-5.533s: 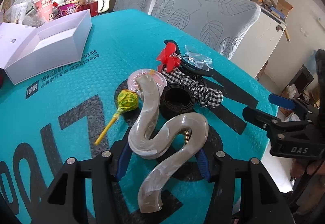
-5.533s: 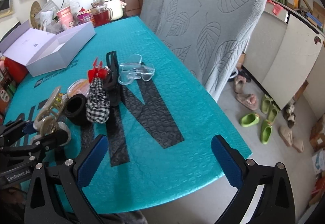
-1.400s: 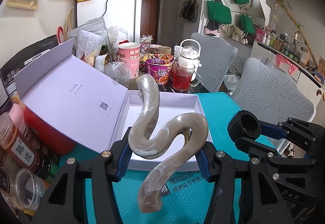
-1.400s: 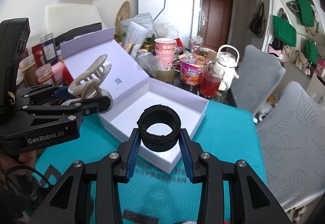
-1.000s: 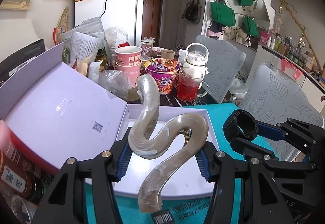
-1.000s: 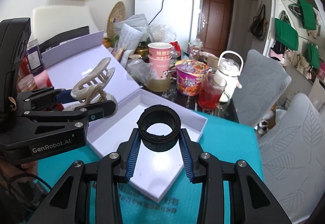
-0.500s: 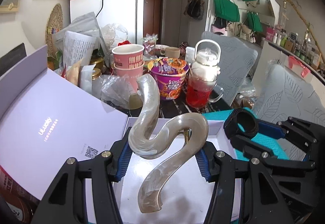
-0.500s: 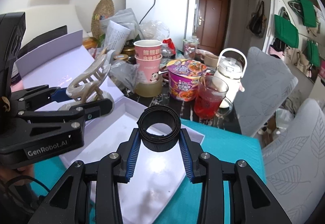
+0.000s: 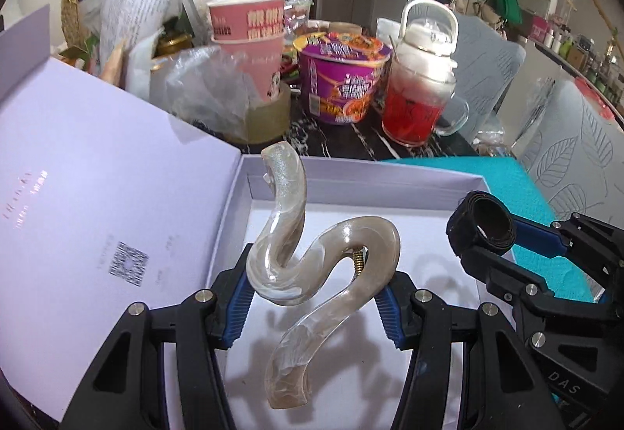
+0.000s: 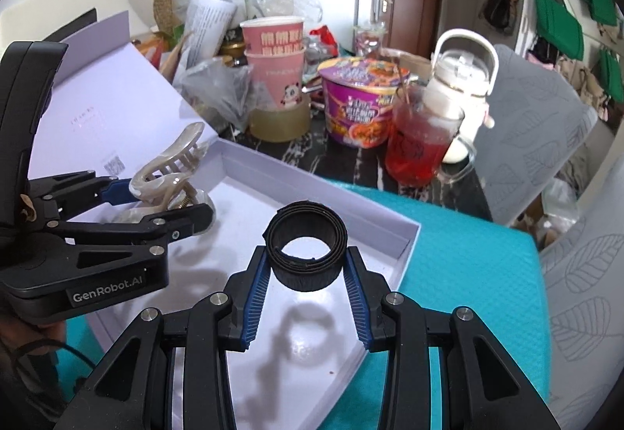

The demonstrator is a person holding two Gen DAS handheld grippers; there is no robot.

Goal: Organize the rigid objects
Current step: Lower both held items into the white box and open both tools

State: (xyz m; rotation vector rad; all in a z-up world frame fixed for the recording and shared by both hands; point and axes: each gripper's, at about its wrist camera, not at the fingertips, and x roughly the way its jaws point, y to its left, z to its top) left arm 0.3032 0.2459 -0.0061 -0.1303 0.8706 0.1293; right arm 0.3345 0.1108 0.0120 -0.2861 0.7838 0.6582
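Step in hand, as judged: setting two items down into the open white box (image 10: 409, 235) on the teal mat (image 10: 468, 254).

Left gripper (image 9: 316, 297) is clenched on the pearly hair claw (image 9: 312, 266); the claw hangs over the box floor, apart from it, its shadow lying below. Right gripper (image 10: 306, 283) is clamped on the black coiled band (image 10: 306, 250), also held over the box and clear of the floor, nearer the right-hand wall.

Notes for you:
- Lower each item until it rests on the floor before letting go; the claw is hard and would likely bounce or skid if dropped.
- Keep the two tools apart. In the right wrist view the left gripper (image 10: 163, 201) sits just beside the band, so place the claw toward the lid side (image 9: 97, 196) and the band toward the mat side.
- The band looks springy; it may uncoil on release, so open slowly.
- Mind the box walls when you pull out; the red drink mug (image 10: 419, 145) stands close behind the far wall.
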